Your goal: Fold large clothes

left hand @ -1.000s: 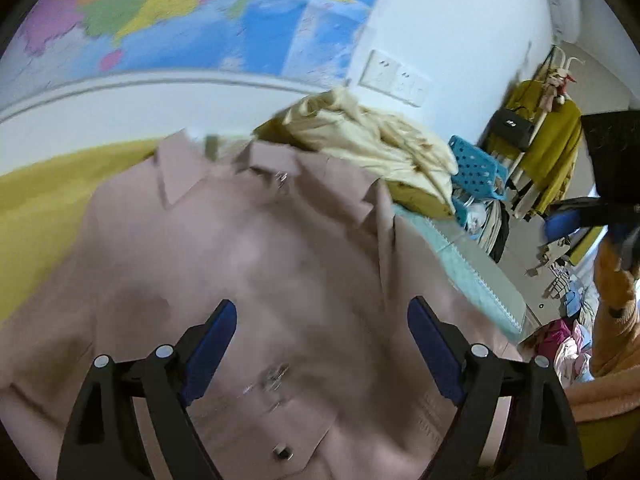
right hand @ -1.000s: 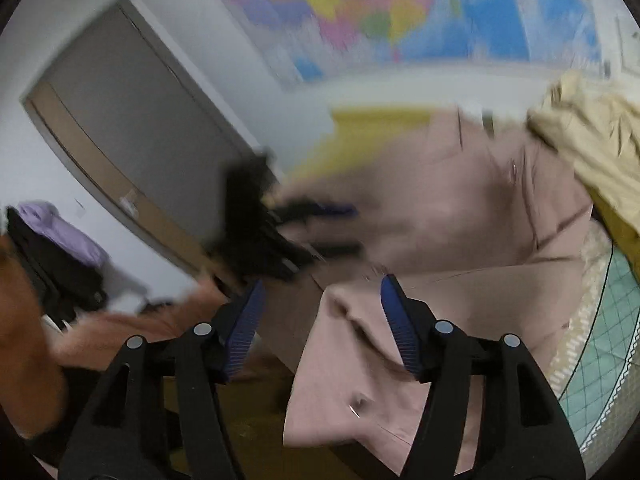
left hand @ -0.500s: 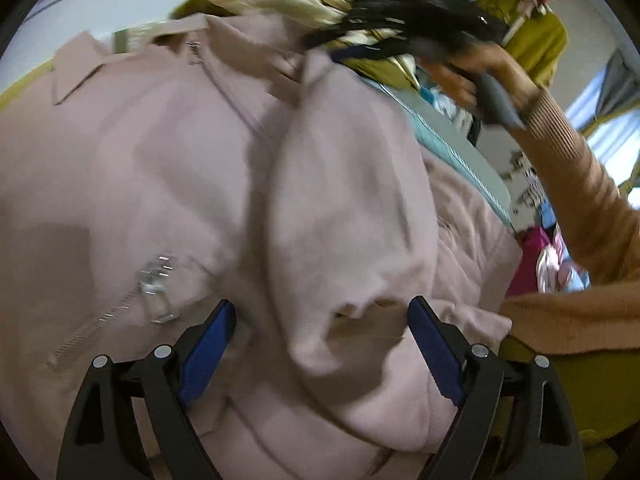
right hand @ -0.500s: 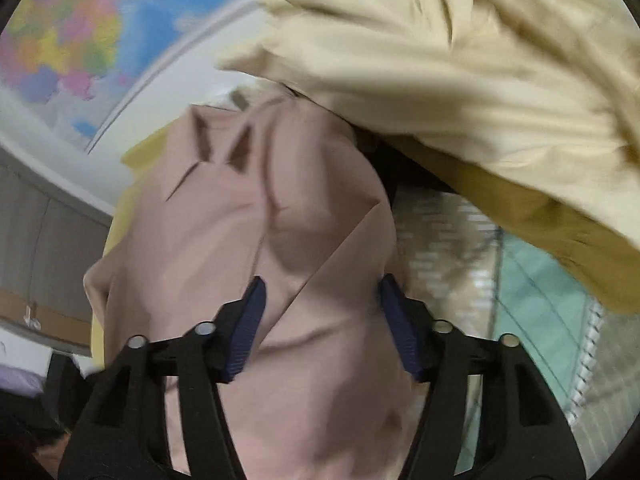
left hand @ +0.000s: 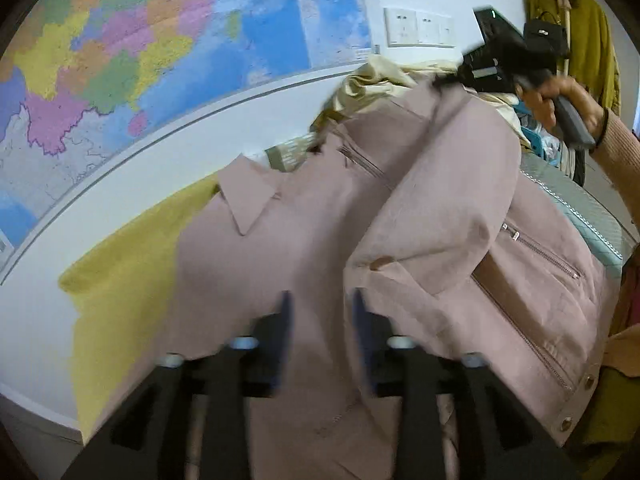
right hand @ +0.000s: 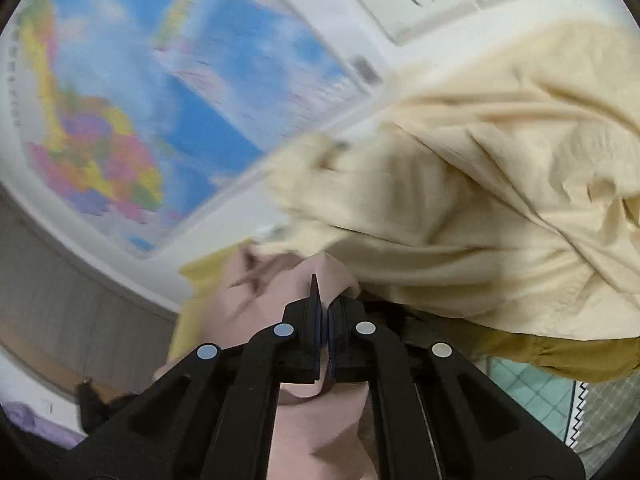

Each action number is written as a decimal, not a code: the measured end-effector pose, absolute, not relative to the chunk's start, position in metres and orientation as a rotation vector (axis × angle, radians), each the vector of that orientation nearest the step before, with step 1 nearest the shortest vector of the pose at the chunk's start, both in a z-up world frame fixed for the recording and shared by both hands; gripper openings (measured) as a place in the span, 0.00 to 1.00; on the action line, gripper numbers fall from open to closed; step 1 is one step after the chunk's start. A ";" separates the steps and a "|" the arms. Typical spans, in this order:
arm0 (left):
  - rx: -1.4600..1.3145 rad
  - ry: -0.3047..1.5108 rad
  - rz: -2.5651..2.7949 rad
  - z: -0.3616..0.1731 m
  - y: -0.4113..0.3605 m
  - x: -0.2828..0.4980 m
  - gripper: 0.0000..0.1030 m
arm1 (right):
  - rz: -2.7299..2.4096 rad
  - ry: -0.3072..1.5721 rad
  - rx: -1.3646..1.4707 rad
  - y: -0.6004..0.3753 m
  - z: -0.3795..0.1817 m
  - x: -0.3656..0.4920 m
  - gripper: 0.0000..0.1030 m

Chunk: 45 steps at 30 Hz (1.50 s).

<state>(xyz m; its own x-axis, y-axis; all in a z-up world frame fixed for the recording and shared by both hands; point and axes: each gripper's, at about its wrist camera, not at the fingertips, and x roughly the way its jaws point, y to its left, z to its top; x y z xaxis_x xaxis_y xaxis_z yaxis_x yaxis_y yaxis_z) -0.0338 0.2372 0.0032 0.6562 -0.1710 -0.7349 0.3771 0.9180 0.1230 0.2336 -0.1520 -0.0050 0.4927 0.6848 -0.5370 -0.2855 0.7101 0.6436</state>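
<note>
A large dusty-pink jacket (left hand: 400, 216) with zips and snap buttons lies spread on the yellow bed cover (left hand: 132, 248). Its right sleeve is folded across the chest. My left gripper (left hand: 320, 320) hovers over the jacket's lower front, its jaws partly closed with a gap, holding nothing I can see. My right gripper (right hand: 324, 320) is shut on a fold of the pink jacket (right hand: 320, 432) near its shoulder. It also shows in the left wrist view (left hand: 460, 76), lifting the fabric at the top.
A pile of cream and mustard clothes (right hand: 480, 200) lies behind the jacket against the wall. A world map (left hand: 140, 60) and wall sockets (left hand: 418, 28) are behind. A teal quilted mat (left hand: 580, 196) lies to the right, with a clothes rack (left hand: 576, 40) beyond.
My right gripper has closed on the pink jacket near the shoulder. My left gripper has narrowed its jaws and pulled back, so more of the jacket and the wall shows.
</note>
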 end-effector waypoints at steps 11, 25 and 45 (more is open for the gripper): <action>0.288 1.005 -0.481 -0.060 0.210 -0.041 0.80 | 0.517 0.796 0.216 -0.151 -0.020 0.180 0.57; 0.366 0.905 -0.296 -0.022 0.231 -0.034 0.17 | 0.885 0.875 -0.442 0.037 -0.086 0.140 0.03; 0.079 0.977 -0.429 -0.046 0.250 -0.046 0.79 | 0.908 0.811 -0.143 -0.077 -0.047 0.090 0.59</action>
